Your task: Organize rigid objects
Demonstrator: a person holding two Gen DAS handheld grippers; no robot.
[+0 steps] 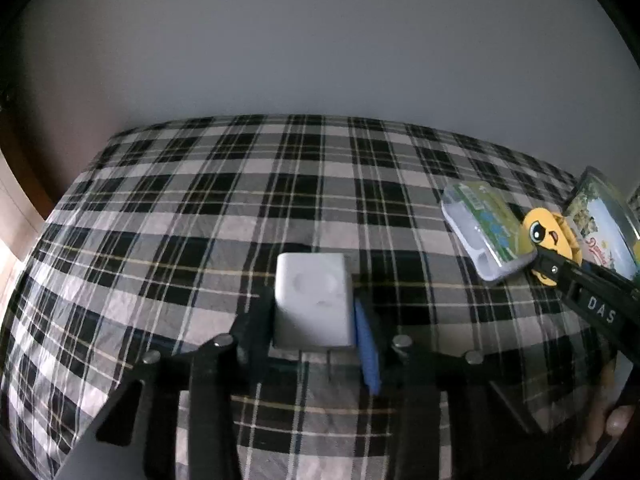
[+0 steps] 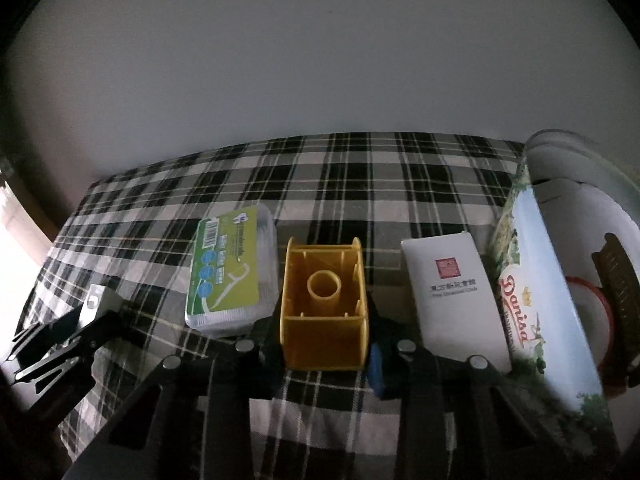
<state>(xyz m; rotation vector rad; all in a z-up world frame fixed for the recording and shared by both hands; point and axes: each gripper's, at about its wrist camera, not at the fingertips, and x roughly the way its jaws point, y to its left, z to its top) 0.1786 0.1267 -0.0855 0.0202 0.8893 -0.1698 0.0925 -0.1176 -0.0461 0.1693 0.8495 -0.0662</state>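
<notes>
- Plaid tablecloth (image 2: 360, 168), 1: covers the whole work surface.
- Danisa tin (image 2: 536, 304), 1: far right, stood on edge; rigid, likely light.
- White card box (image 2: 452, 300), 1: flat, between tin and yellow toy.
- Floss-pick box (image 2: 232, 272), 1: clear plastic, flat, left of toy; smooth, likely slippery.
- Yellow toy block (image 2: 324, 312), 1: hollow, stiff, light; clamped by its 2 side walls in right gripper (image 2: 326, 354), just above the cloth.
- White cube adapter (image 1: 312, 304), 1: hard, smooth, probably slippery; pinched on 2 opposite faces by left gripper (image 1: 314, 336), mid-table.
</notes>
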